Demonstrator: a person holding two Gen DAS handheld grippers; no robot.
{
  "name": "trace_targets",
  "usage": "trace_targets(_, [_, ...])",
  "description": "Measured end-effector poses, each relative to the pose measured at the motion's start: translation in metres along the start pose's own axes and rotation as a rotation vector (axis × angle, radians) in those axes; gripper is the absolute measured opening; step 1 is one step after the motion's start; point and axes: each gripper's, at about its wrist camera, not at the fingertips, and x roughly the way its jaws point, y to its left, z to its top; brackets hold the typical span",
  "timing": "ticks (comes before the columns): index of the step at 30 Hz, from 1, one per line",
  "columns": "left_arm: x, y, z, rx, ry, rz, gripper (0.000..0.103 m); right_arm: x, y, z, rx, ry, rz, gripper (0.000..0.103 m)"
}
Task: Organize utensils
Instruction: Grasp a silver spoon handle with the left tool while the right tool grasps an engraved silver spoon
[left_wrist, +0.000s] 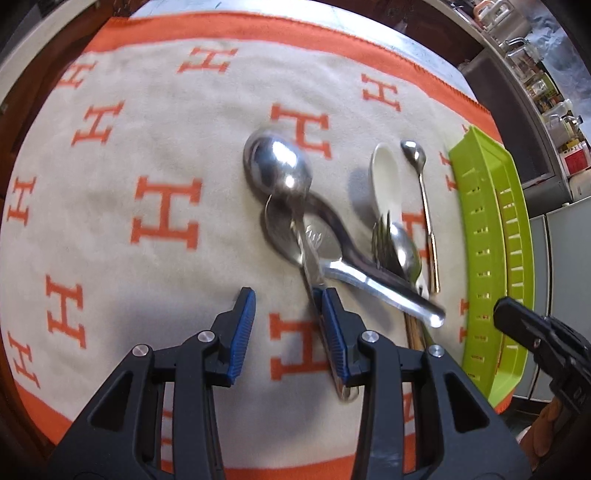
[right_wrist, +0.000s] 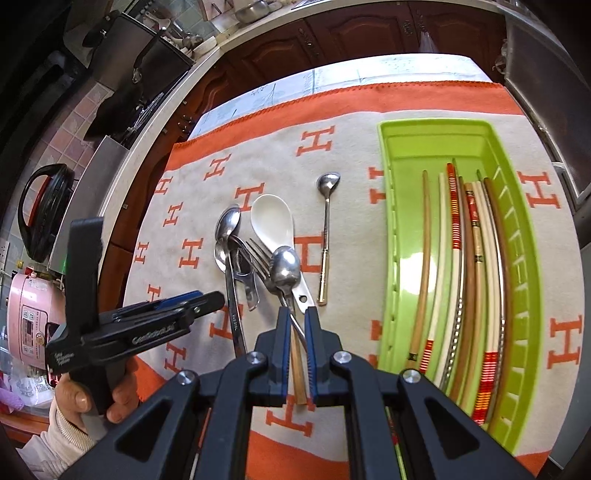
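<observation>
**Utensils piled on the cloth, chopsticks already in the tray**

The left tongs (left_wrist: 284, 295) stand wide open low over the cream cloth with orange H letters (left_wrist: 110, 177) that covers the bench. The blue pad of the right-hand finger (left_wrist: 334, 332) lies against the handle of a long steel spoon (left_wrist: 312, 258); the other pad is well clear of it, so nothing is gripped.

The right tongs (right_wrist: 296, 317) are narrowed to a small gap around the handles of a steel spoon with a rounded bowl (right_wrist: 285, 271) and a brown wooden stick (right_wrist: 298, 369). Whether the pads actually press on them cannot be told.

The loose utensils lie in a heap mid-cloth: a large steel spoon (left_wrist: 277, 162), a steel fork (right_wrist: 258, 254), a white ceramic soup spoon (right_wrist: 271, 218), and, just beside them towards the tray, a small steel teaspoon with a gold handle (right_wrist: 325, 221).

The lime-green slotted plastic tray (right_wrist: 391, 229) sits on the right part of the cloth. Inside it lie several chopsticks (right_wrist: 456, 258), lengthwise and side by side, in wood, cream, and red-and-orange banding.
</observation>
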Motion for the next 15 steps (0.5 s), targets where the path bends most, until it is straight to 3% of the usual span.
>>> trace_targets(10, [0.007, -0.023, 0.012, 0.126, -0.040, 0.045, 0.033, 0.010, -0.005, 0.004, 0.012, 0.014, 0.001, 0.007])
trace_targets(13, [0.006, -0.022, 0.012, 0.119, -0.038, 0.005, 0.013, 0.013, -0.006, 0.004, 0.016, 0.019, 0.000, 0.007])
trace_targets(15, [0.005, -0.019, 0.012, 0.095, -0.041, -0.012, 0.012, 0.015, -0.005, 0.005, 0.015, 0.022, 0.000, 0.007])
